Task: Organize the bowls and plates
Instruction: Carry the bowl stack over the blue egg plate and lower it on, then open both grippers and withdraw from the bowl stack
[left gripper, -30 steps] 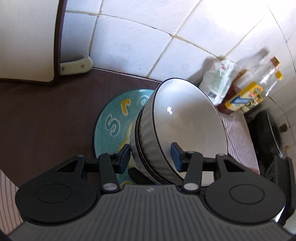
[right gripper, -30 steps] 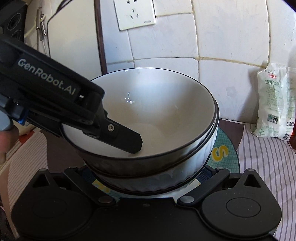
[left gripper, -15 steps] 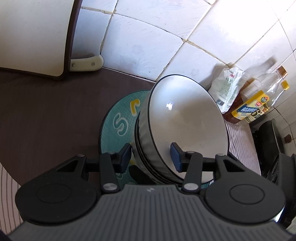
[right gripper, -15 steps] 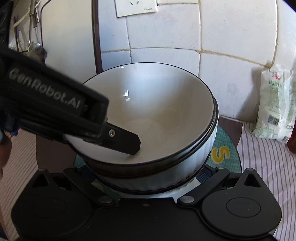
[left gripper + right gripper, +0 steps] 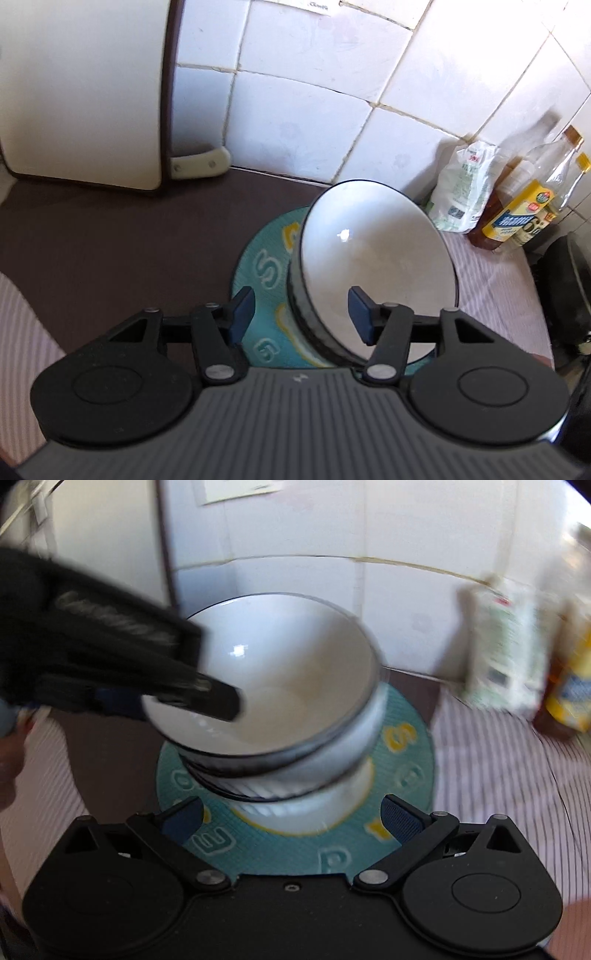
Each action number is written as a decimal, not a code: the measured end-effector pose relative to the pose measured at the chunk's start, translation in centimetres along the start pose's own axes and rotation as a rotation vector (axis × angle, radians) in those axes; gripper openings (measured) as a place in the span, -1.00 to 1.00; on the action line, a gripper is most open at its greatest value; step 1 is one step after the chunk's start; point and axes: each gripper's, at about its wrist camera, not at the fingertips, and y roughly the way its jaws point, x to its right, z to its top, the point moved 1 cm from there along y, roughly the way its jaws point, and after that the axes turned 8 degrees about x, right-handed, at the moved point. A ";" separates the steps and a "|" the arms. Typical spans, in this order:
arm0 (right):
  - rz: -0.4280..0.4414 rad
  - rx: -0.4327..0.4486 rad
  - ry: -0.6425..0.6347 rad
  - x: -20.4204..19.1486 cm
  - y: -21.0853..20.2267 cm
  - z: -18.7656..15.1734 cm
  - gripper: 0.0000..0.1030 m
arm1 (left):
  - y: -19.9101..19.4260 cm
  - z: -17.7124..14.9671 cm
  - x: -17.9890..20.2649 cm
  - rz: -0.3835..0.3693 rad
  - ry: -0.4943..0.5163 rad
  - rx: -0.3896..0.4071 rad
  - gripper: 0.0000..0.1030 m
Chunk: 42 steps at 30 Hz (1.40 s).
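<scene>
White ribbed bowls (image 5: 280, 716) sit nested on the teal mat (image 5: 402, 775), at the middle of my right view, so I judge the stacking step all but done. The top bowl (image 5: 373, 258) tilts toward nine o'clock there, likely not yet seated. My left gripper (image 5: 301, 314) straddles its near rim, one finger (image 5: 210, 698) inside, one outside. Its jaws are opening, and I see clear gaps at both pads, so nothing is pinched. My right gripper (image 5: 291, 819) hangs at six o'clock of the stack, jaws spread wide and empty, the foot of the stack just beyond them. Bottles (image 5: 524, 206) and a bag (image 5: 461, 192) stand at two o'clock, well apart.
</scene>
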 end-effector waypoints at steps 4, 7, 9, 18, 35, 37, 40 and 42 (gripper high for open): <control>-0.019 0.008 0.033 -0.1 -1.2 -0.2 0.99 | -1.7 0.0 0.0 -0.001 -0.012 0.012 0.08; -0.029 0.015 0.054 -0.2 -2.7 0.2 0.99 | -3.5 0.2 0.0 -0.005 -0.015 0.025 0.10; -0.043 0.015 0.066 0.0 -3.9 0.2 0.99 | -4.9 0.3 0.1 -0.002 -0.005 0.034 0.12; -0.085 0.042 0.082 -0.5 -8.8 0.5 0.99 | -11.8 -0.6 0.6 -0.002 0.092 0.048 0.14; -0.161 0.146 0.128 -1.3 -18.1 0.0 0.99 | -22.1 -2.0 1.2 0.003 0.168 0.094 0.27; -0.176 0.151 0.126 -1.4 -19.0 -0.1 0.99 | -22.7 -2.3 1.4 0.023 0.195 0.085 0.27; -0.221 0.147 0.102 -1.6 -20.1 0.1 0.99 | -23.4 -2.4 1.8 0.041 0.246 0.068 0.30; -0.252 0.142 0.087 -1.7 -20.9 0.5 0.99 | -24.1 -2.3 1.8 0.061 0.274 0.066 0.39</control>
